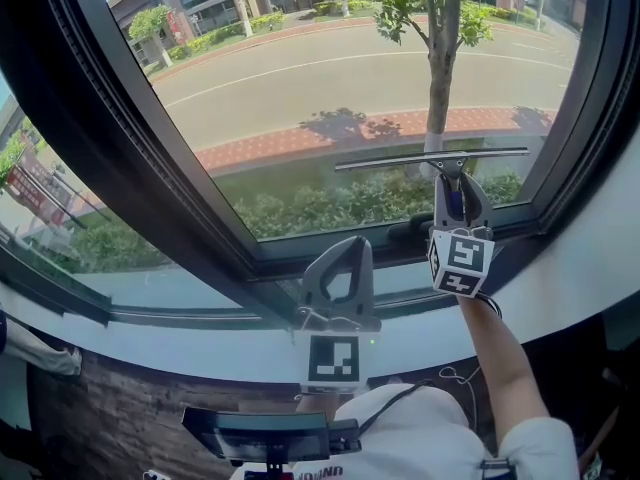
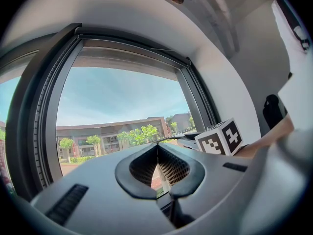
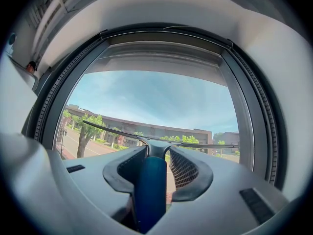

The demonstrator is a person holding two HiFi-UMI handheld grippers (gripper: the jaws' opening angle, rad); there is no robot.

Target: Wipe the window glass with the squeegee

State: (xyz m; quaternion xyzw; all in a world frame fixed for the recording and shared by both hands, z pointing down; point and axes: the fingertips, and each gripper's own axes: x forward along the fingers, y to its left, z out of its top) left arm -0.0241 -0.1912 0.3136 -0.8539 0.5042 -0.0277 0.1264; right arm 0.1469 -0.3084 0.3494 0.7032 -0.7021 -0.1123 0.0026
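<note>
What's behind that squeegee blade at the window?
The glass, and through it a tree trunk, a hedge and a road. The strip of glass right behind the blade is covered.

The R. gripper (image 1: 455, 190) was up at the window glass (image 1: 300, 78), jaws closed on the handle of the squeegee (image 1: 432, 158). The blade lay approx. level just beyond the claw tips, across the lower pane. The L. gripper (image 1: 347, 248) stood nearer the person and to the left of it, by the dark frame (image 1: 270, 263), tips together, nothing between. The forearm (image 1: 500, 368) trailed behind the R. claw.
</note>
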